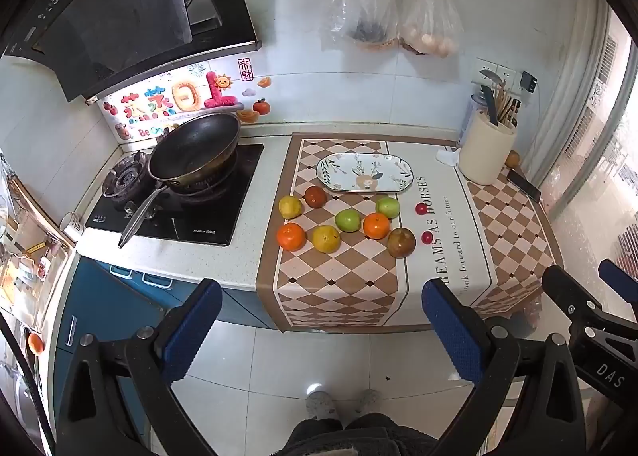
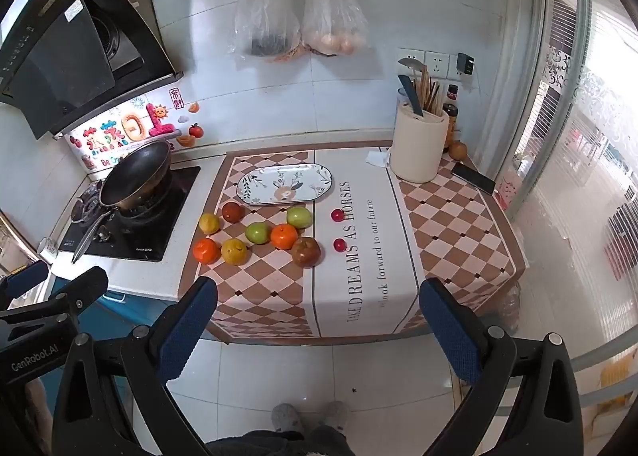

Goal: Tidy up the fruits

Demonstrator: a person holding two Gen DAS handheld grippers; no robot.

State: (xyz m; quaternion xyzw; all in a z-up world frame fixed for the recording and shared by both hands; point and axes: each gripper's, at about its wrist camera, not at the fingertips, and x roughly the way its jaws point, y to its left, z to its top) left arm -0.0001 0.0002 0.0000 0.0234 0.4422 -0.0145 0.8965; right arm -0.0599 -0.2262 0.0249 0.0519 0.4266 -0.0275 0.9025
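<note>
Several fruits lie on the checked cloth [image 1: 339,276] in front of an empty oval floral plate [image 1: 365,172] [image 2: 284,183]. Among them are an orange [image 1: 291,236] [image 2: 206,250], a yellow fruit [image 1: 326,238], a green apple [image 1: 347,220] [image 2: 257,232], a brown apple [image 1: 401,242] [image 2: 306,251] and two small red fruits [image 1: 426,237] [image 2: 339,244]. My left gripper [image 1: 321,320] hangs open before the counter edge, well short of the fruit, nothing between its fingers. My right gripper [image 2: 317,320] is likewise open and empty, held back from the counter.
A wok [image 1: 195,151] sits on the gas stove at the left. A cream utensil holder [image 2: 418,147] and a phone [image 2: 473,179] stand at the back right. Two plastic bags [image 2: 299,17] hang on the wall. A person's slippered feet [image 1: 343,402] stand on the tiled floor.
</note>
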